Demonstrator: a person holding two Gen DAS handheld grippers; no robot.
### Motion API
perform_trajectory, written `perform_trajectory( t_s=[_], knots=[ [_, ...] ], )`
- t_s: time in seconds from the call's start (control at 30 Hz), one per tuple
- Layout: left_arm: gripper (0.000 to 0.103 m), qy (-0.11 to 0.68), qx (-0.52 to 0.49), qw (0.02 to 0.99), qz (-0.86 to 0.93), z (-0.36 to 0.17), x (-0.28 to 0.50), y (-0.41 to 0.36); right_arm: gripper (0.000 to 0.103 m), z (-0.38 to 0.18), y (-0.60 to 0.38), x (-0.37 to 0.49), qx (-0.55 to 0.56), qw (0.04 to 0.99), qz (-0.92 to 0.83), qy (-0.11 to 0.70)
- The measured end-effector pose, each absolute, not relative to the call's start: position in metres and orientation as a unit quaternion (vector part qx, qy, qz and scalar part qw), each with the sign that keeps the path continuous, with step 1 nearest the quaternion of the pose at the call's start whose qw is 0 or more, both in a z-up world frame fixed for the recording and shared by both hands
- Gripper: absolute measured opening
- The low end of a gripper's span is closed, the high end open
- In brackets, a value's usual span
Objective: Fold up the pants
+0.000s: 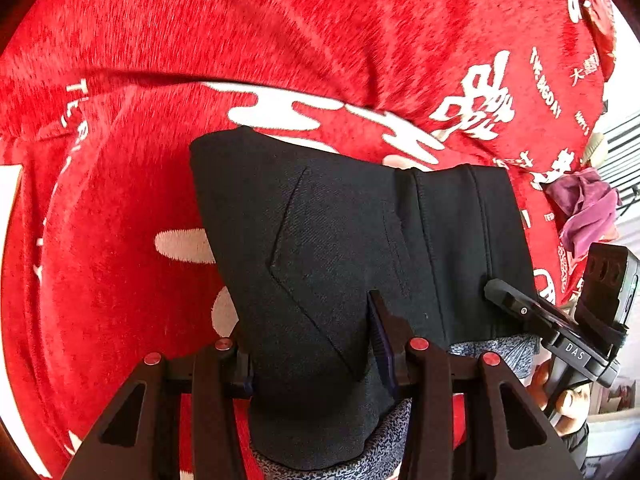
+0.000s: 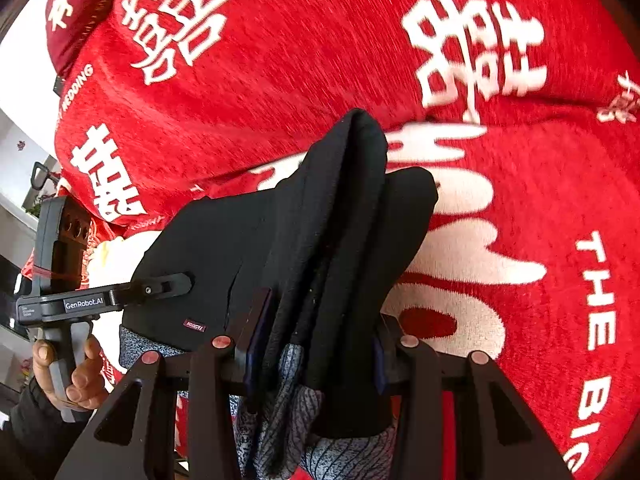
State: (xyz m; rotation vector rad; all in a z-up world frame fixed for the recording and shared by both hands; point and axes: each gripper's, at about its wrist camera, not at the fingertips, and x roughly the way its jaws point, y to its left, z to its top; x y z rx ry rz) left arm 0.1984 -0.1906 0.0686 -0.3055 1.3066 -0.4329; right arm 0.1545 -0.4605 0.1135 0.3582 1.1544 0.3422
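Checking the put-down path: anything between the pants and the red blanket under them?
Nothing visible. Both grippers, left and right, are clamped on the pants, which hang over bare blanket. A purple cloth lies off at the blanket's right edge, clear of the pants.

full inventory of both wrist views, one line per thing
pants: 1, black with grey speckled lining, folded, on the blanket, pinched by both grippers
label: 1, dark red, sewn at the pants' edge
blanket: 1, red with white characters and lettering, under the pants
cloth: 1, purple, crumpled, at the blanket's far right edge in the left view
left gripper: 1, black with red screws, shut on pants
right gripper: 1, black, shut on a bunched stack of pants
left hand: 1, bare, around the left gripper's handle
right hand: 1, bare, partly seen on the right gripper's handle
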Motion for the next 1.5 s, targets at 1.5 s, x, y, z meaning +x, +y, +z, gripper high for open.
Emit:
perform_trajectory(
  t_s=[1.5],
  knots=[
    [0.066, 0.56, -0.139, 0.771, -0.27, 0.081, 0.114, -0.211, 0.081, 0.098, -0.44, 0.073, 0.119, 0.838, 0.212, 0.489]
  ],
)
